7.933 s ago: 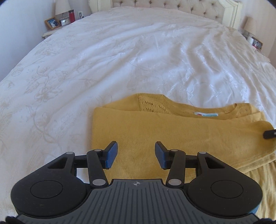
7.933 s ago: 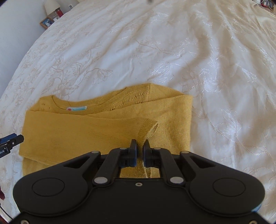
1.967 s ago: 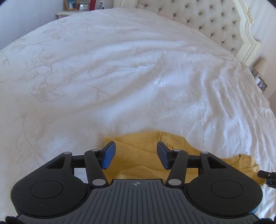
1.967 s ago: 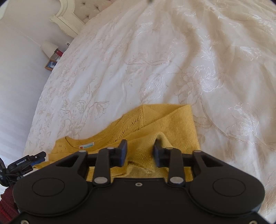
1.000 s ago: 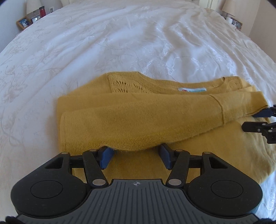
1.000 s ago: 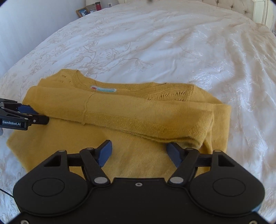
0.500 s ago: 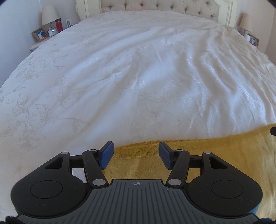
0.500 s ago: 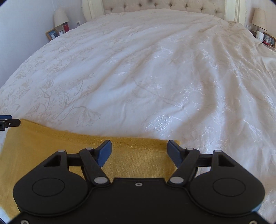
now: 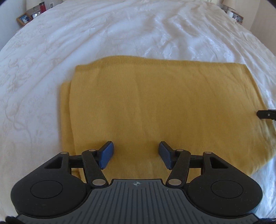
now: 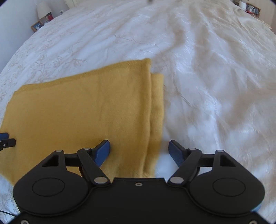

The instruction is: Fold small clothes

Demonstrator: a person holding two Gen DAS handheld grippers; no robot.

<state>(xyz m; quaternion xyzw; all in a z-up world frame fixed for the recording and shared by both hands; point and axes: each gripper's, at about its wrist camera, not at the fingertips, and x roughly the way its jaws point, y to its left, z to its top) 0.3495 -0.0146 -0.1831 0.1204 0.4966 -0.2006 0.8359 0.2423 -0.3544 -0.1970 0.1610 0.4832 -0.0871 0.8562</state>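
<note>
A mustard-yellow knit sweater [image 9: 155,103] lies folded into a flat rectangle on the white bedspread [image 9: 120,31]; its neckline and sleeves are hidden inside the fold. It also shows in the right wrist view [image 10: 86,112]. My left gripper [image 9: 136,155] is open and empty over the sweater's near edge. My right gripper [image 10: 139,153] is open and empty, straddling the sweater's right edge. The tip of the right gripper shows at the far right of the left wrist view [image 9: 266,114]; the left gripper's tip shows at the far left of the right wrist view [image 10: 6,140].
A nightstand with a picture frame [image 9: 24,18], a lamp and a red bottle stands at the back left. Another nightstand [image 9: 235,16] is at the back right. The embroidered bedspread [image 10: 215,77] stretches around the sweater.
The bottom half of the sweater has been folded up over the sleeves and neckline. Both grippers have drawn back toward the near edge and stay open.
</note>
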